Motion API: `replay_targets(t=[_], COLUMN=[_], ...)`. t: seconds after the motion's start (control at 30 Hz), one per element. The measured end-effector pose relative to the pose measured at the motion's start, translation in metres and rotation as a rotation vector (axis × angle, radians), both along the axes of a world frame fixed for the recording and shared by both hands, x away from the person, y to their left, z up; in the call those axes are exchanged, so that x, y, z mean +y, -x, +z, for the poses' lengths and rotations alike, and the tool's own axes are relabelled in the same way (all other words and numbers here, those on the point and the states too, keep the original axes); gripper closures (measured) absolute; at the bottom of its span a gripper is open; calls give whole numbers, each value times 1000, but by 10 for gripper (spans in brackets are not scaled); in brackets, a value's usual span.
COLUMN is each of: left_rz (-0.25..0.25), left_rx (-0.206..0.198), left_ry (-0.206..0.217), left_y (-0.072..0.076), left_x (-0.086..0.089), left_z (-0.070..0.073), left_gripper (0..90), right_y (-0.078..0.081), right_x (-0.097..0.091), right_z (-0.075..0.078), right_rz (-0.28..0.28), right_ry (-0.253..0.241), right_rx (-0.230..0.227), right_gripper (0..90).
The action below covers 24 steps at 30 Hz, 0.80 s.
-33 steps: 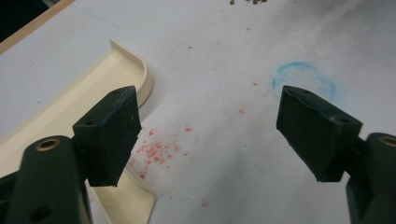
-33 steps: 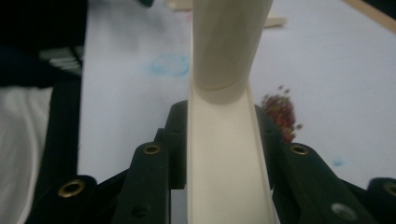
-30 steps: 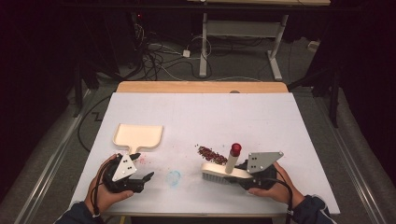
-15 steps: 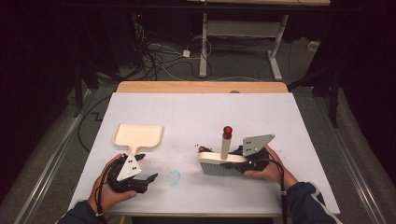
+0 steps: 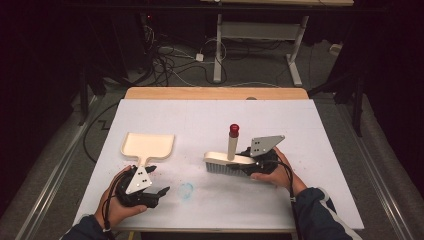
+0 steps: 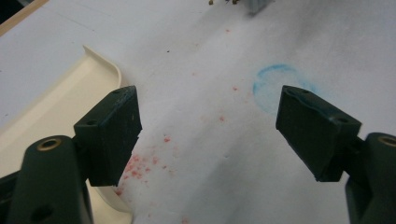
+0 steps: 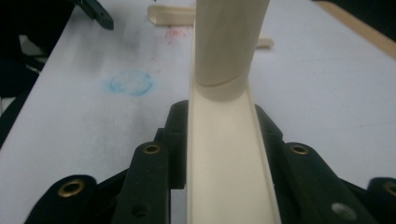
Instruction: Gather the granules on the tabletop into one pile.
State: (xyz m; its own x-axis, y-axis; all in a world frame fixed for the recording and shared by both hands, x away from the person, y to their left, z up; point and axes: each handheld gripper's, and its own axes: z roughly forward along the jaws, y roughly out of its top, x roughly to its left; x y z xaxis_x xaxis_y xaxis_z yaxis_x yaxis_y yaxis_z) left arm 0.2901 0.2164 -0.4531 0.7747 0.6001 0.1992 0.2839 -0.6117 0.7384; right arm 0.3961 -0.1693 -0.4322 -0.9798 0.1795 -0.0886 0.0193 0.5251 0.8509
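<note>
Brush (image 5: 231, 161) clamped in right gripper (image 7: 219, 135) mid-sweep, left gripper (image 6: 210, 121) gaping empty near dustpan (image 5: 148, 145); next, probably, grasping that dustpan handle.

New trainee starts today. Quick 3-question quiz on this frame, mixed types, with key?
1. True or false: the right gripper is shut on the brush.
2. The left gripper is: A) open, holding nothing B) shut on the dustpan C) shut on the brush.
3. Fill in: the ring mark drawn on the table is ____ in colour.

Key: 1 true; 2 A; 3 blue.
</note>
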Motion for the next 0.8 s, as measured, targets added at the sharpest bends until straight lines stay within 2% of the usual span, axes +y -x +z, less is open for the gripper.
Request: replay_targets(t=[0.07, 0.1, 0.2, 0.33, 0.47, 0.53, 0.63, 0.73, 0.8], left_rz=[2, 3, 10, 13, 11, 11, 5, -1, -5], left_rx=[-2, -11, -3, 0, 7, 9, 16, 23, 24], left_ry=[-4, -7, 0, 3, 2, 9, 7, 12, 9], left_y=[0, 0, 0, -1, -2, -2, -3, -4, -3], left_x=[0, 0, 0, 1, 2, 2, 3, 3, 2], left_z=[0, 1, 1, 1, 0, 0, -1, -2, -2], left_gripper=[212, 212, 212, 211, 212, 212, 212, 216, 217], right_y=[1, 1, -3, -19, -40, -51, -63, -67, -69], right_x=[0, 0, 4, 10, 21, 25, 30, 36, 35], right_z=[6, 9, 15, 17, 9, 3, -8, -15, -16], right_rz=[-26, -49, -102, -182, -249, -247, -236, -204, -186], right_ry=[-17, -14, 9, 15, 45, 34, -25, -13, -27], right_rx=[-9, -19, -43, -69, -82, -64, -15, -22, -10], right_gripper=[672, 671, 672, 671, 672, 672, 672, 672, 673])
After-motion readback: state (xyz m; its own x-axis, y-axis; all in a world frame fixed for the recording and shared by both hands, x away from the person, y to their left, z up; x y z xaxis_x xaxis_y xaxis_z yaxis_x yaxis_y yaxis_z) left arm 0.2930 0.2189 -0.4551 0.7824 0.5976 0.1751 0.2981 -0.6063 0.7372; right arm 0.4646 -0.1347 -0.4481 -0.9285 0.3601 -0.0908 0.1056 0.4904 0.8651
